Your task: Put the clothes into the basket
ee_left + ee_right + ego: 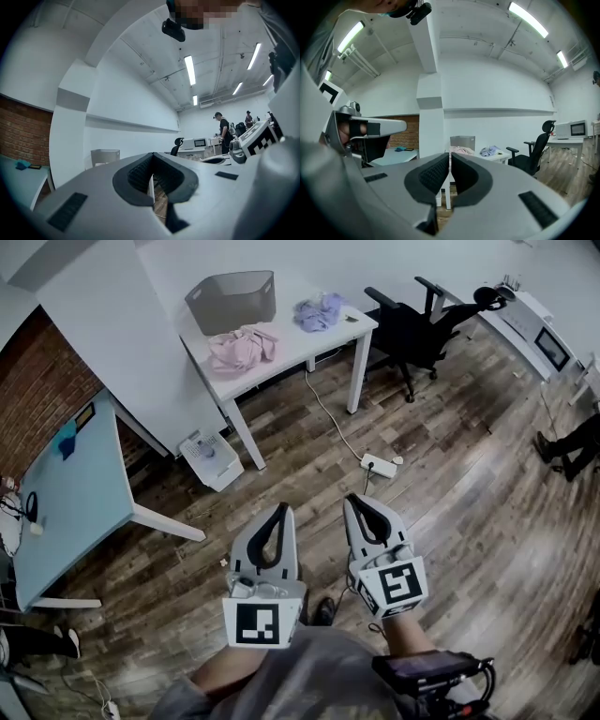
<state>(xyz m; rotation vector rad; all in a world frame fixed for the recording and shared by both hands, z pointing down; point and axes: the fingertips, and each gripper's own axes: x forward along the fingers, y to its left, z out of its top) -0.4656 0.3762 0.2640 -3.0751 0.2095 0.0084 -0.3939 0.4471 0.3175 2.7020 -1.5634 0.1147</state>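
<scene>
A grey basket (232, 301) stands at the back of a white table (309, 343). A pink garment (242, 348) lies in front of it, and a lavender garment (317, 312) lies to its right. Both grippers are held low by the person's body, far from the table and pointing toward it. My left gripper (281, 510) is shut with nothing in it, and my right gripper (355, 502) is shut and empty too. The right gripper view shows the basket (462, 141), the pink garment (461, 150) and the lavender garment (490, 151) beyond its closed jaws. The left gripper view shows only the basket (105, 157).
A black office chair (422, 329) stands right of the table. A power strip (379, 465) and its cable lie on the wood floor between me and the table. A white box (211, 458) sits by the table leg, with a light-blue table (66, 493) at left. A person (572, 451) is at the right edge.
</scene>
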